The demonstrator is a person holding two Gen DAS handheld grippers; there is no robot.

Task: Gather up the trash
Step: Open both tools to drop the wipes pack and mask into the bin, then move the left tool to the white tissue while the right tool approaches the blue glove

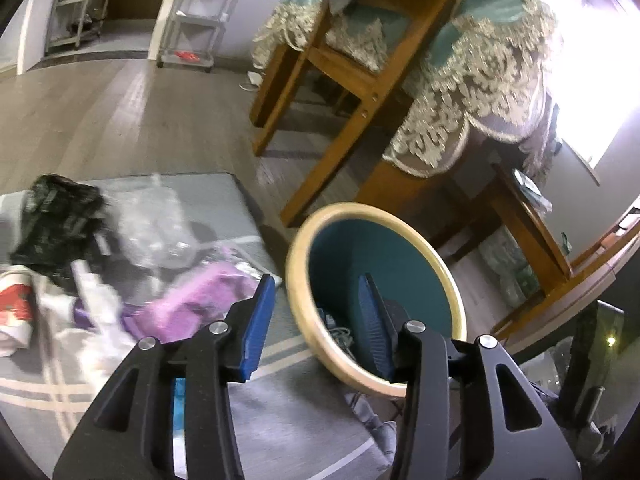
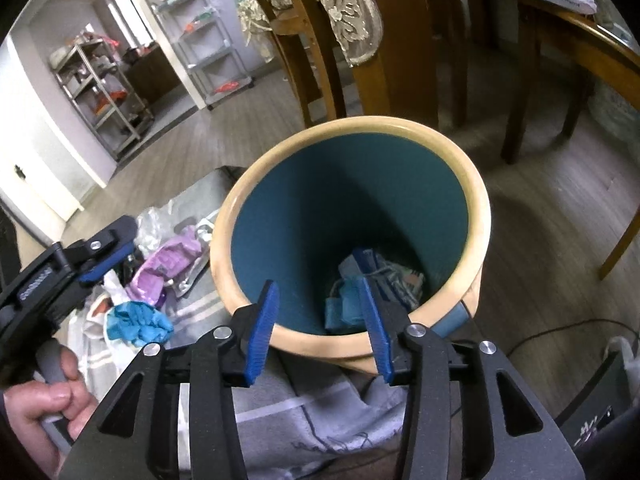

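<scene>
A round bin with a cream rim (image 1: 308, 236) (image 2: 482, 200) and teal inside stands on the grey rug; scraps of trash (image 2: 384, 276) lie at its bottom. My left gripper (image 1: 316, 320) is open and empty over the bin's near-left rim; it also shows in the right wrist view (image 2: 104, 252). My right gripper (image 2: 320, 320) is open and empty above the bin's near rim. Loose trash lies left of the bin: a purple wrapper (image 1: 200, 300) (image 2: 168, 264), clear plastic (image 1: 156, 220), a black packet (image 1: 56, 216), a crumpled blue glove (image 2: 138, 322).
Wooden chairs (image 1: 320, 92) with teal lace covers and a wooden table (image 2: 580, 40) stand behind the bin. Metal shelving (image 2: 100, 92) stands at the far wall. A red-and-white wrapper (image 1: 14, 308) lies at the left edge. A cable (image 2: 560, 330) runs on the floor at right.
</scene>
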